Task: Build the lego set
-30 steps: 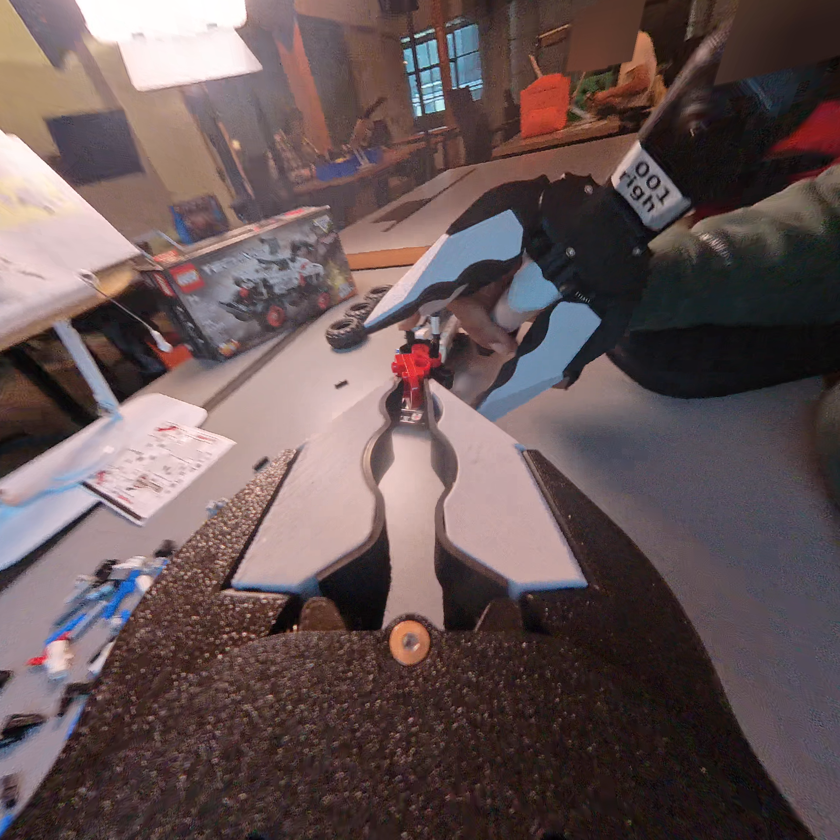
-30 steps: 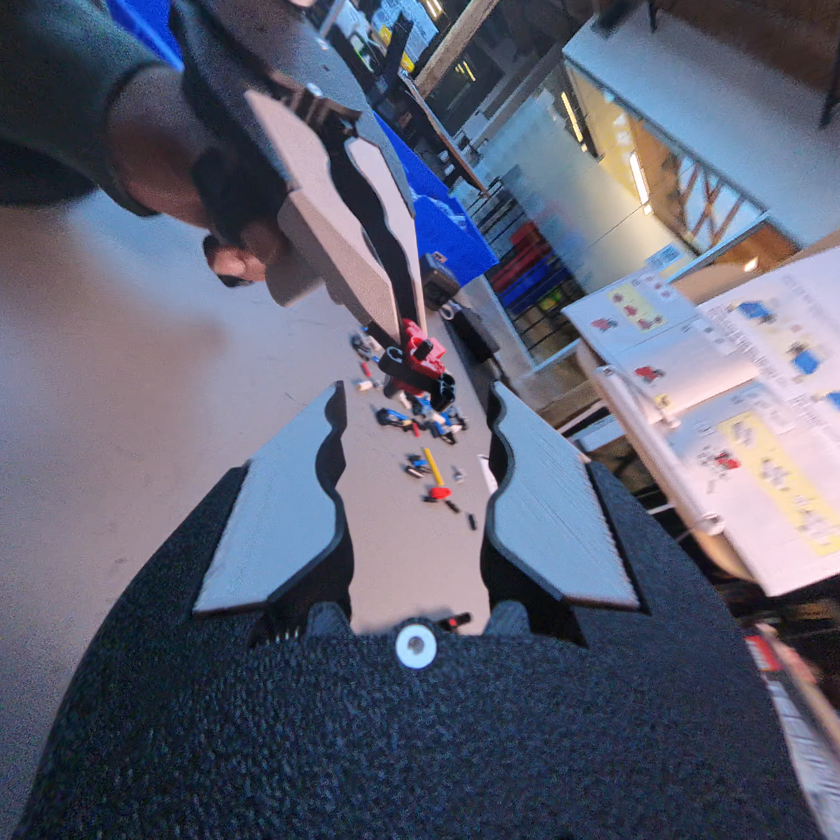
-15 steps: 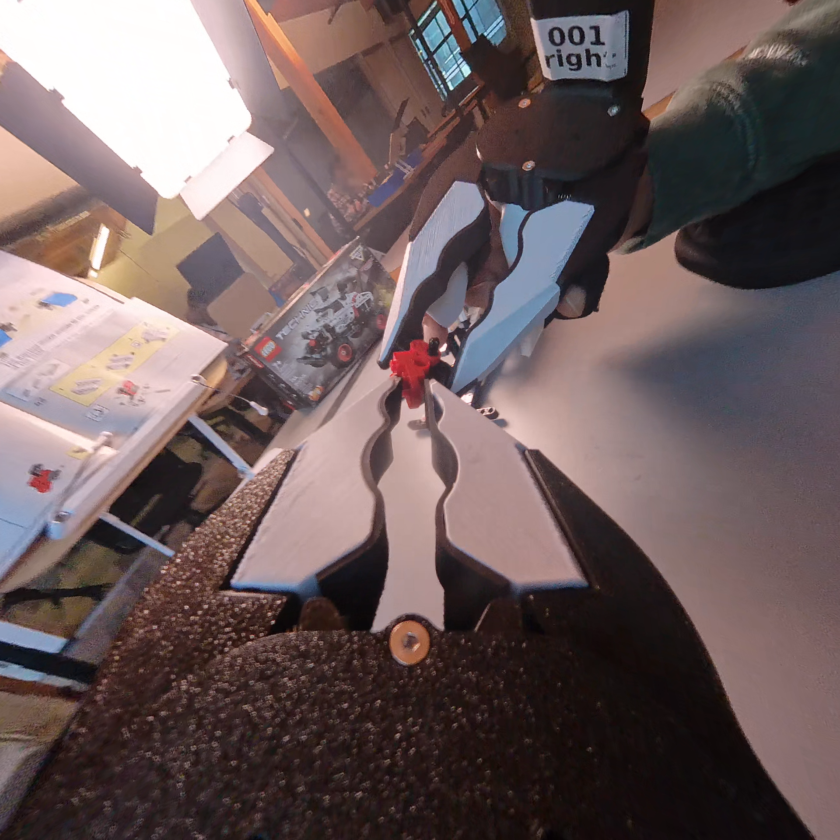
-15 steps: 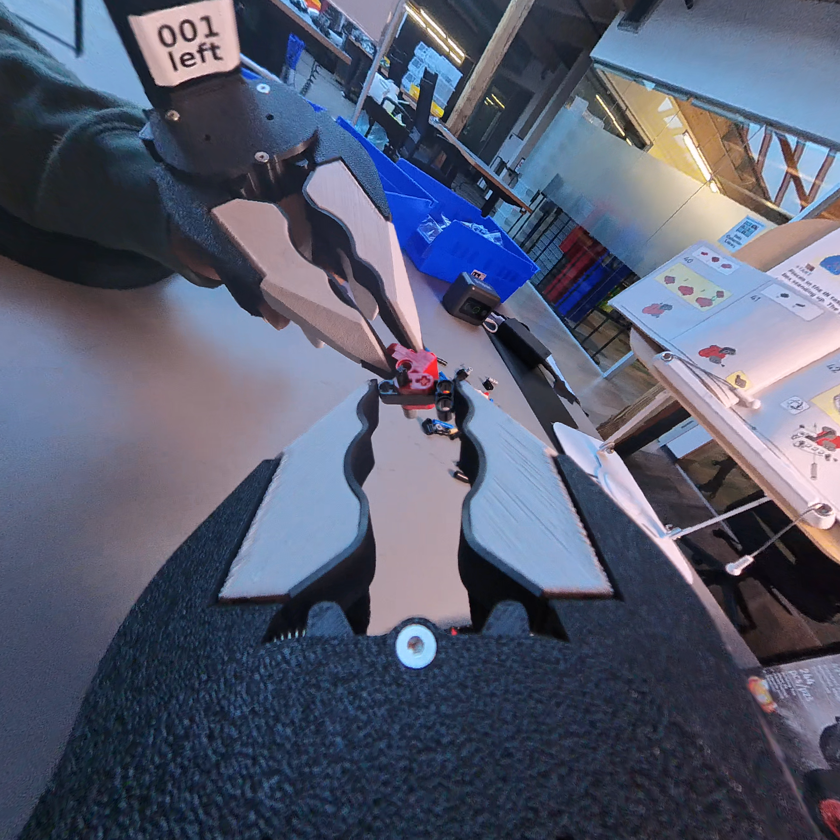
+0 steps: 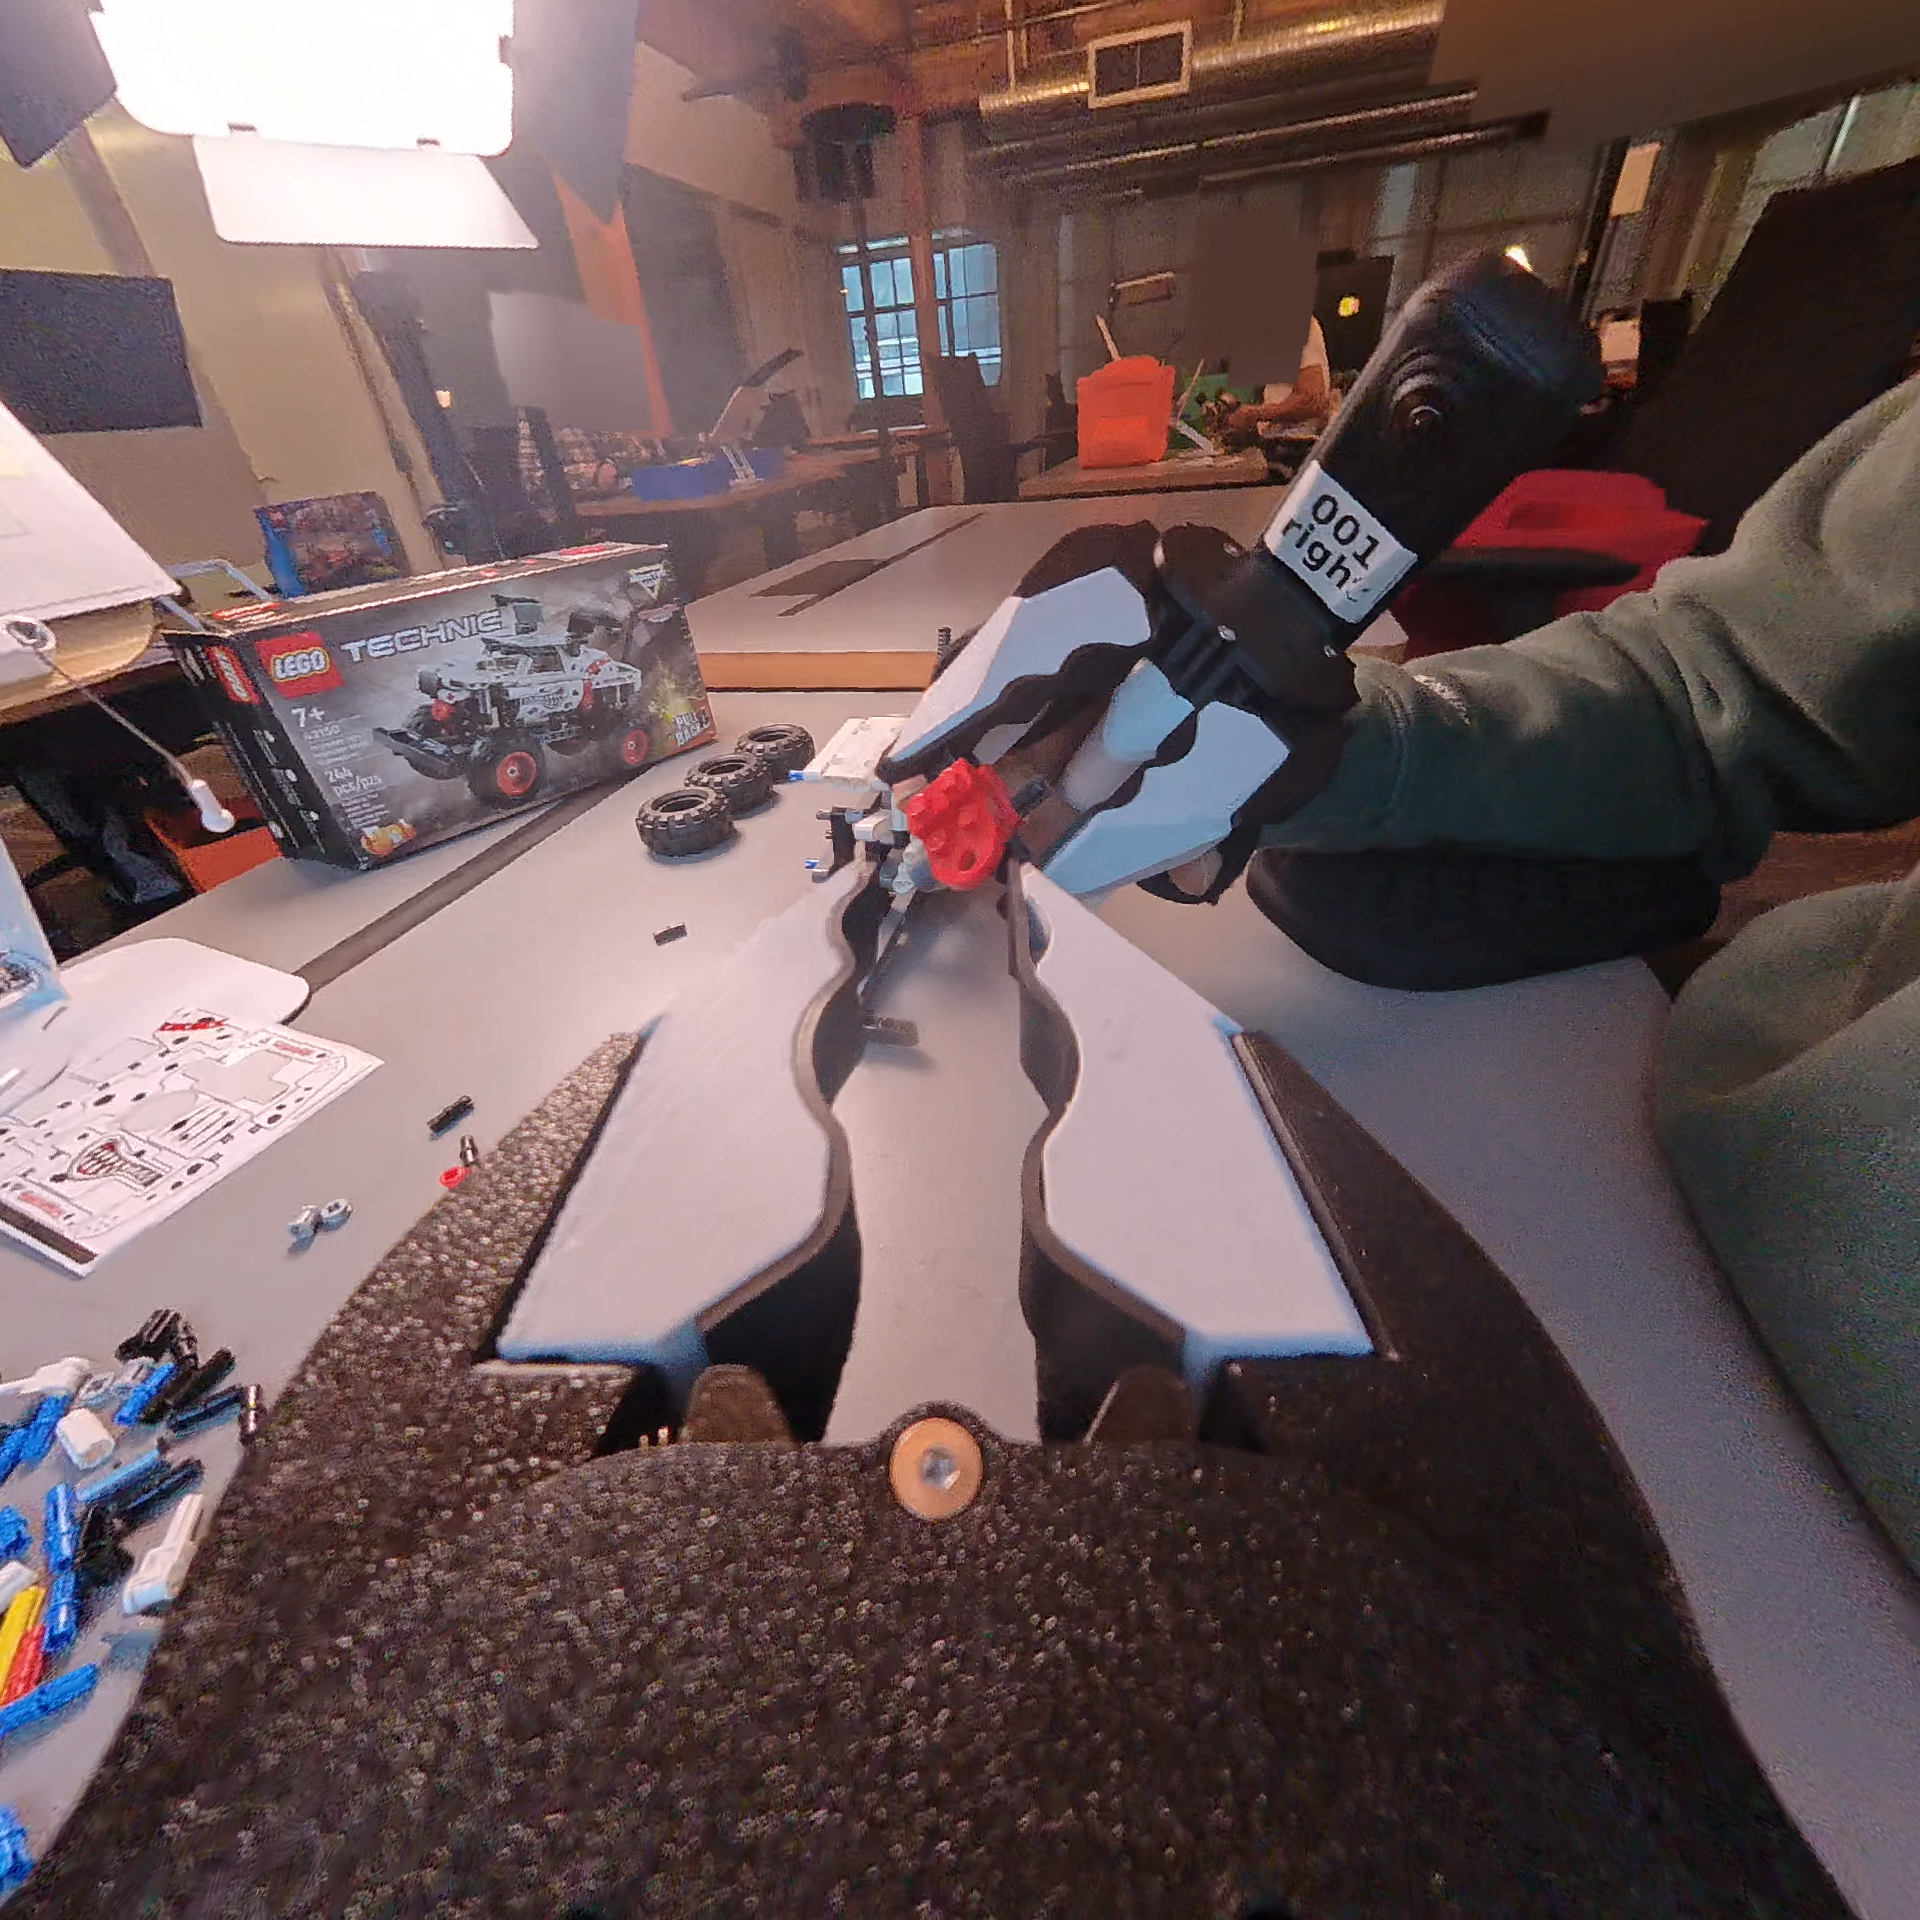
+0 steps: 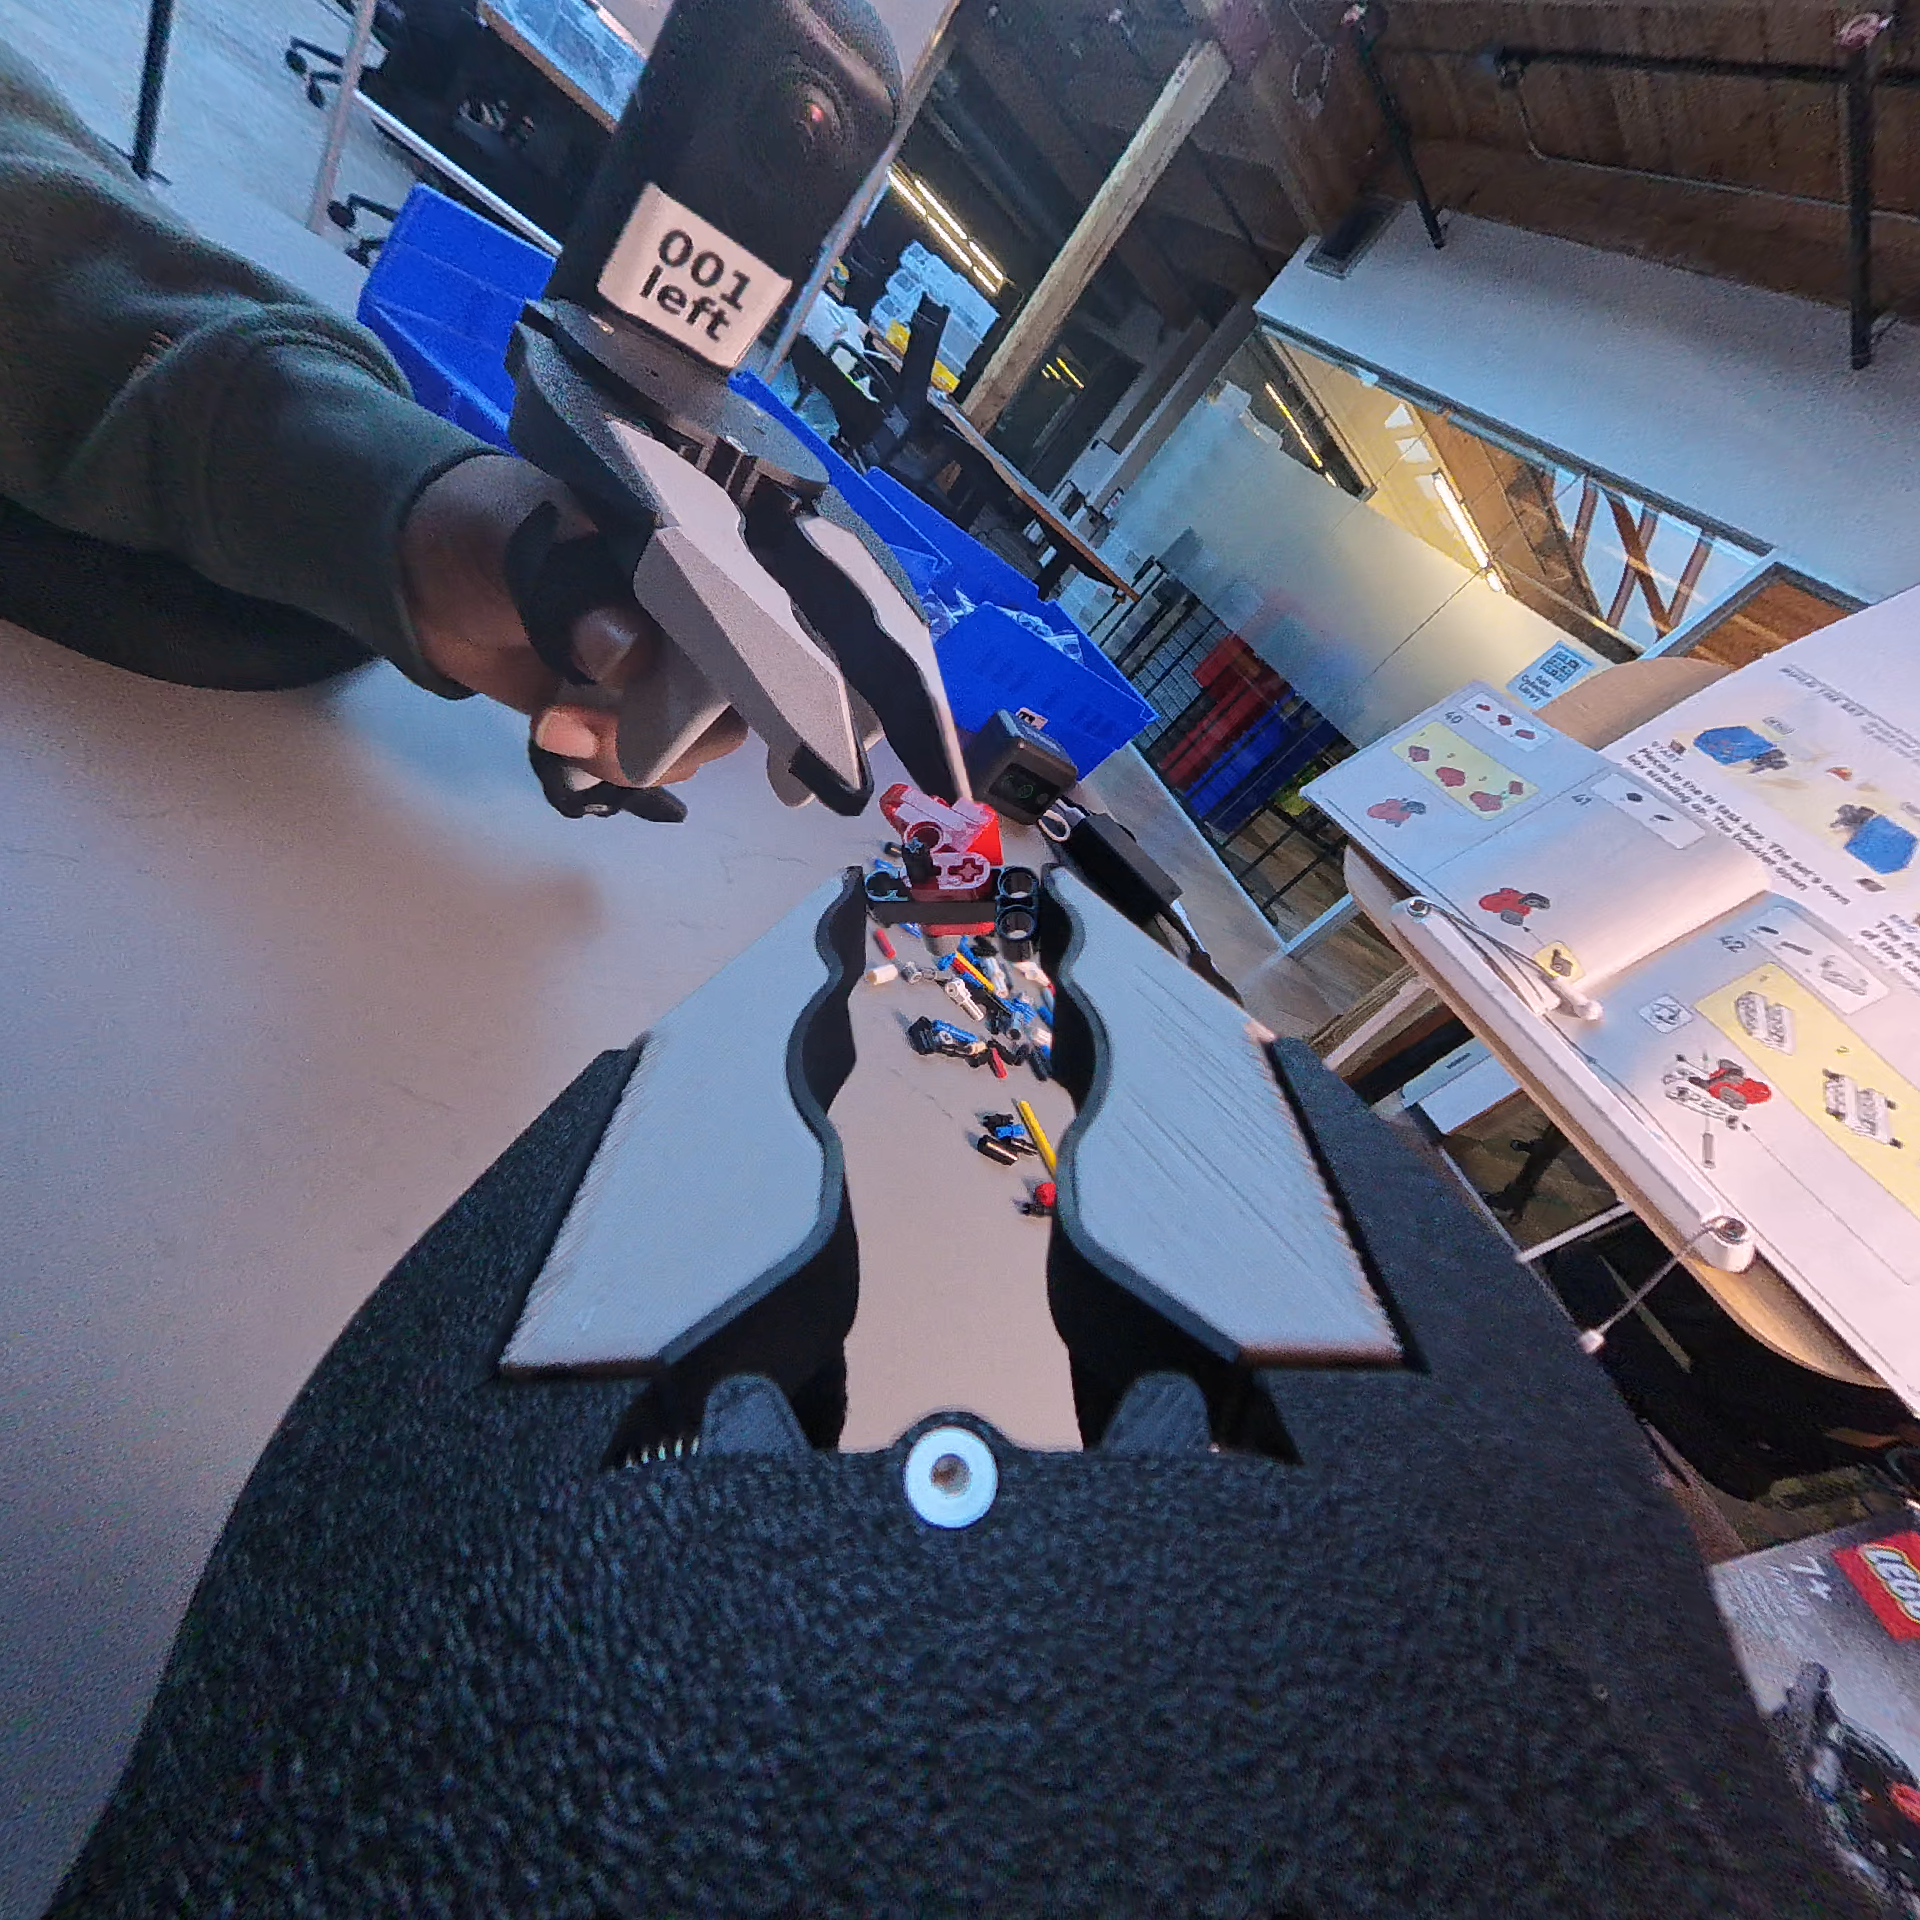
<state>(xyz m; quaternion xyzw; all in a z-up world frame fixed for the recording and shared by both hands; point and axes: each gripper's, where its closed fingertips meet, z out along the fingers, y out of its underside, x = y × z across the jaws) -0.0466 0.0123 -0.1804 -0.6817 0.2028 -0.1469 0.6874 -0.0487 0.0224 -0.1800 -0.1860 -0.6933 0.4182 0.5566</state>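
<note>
— What sort of place does this look like?

— A shared workshop or maker space. Exposed silver ventilation ducts (image 5: 1132, 88) run under a timber ceiling, and long grey work surfaces (image 5: 1039, 530) stretch back toward a paned window (image 5: 920, 322).

— Anything else pointing that way?

— Stacked blue plastic storage bins (image 6: 997, 665) line one side, a bright studio light panel (image 5: 312, 73) hangs overhead, and an orange container (image 5: 1122, 410) sits on a far bench.

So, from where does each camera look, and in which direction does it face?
Left wrist view: sits on the left tool, looks along its fingers across the grey table at the red piece and the right tool; a green sleeve shows.
Right wrist view: sits on the right tool, faces the left tool and loose pieces.
Both views share the red piece.
</note>
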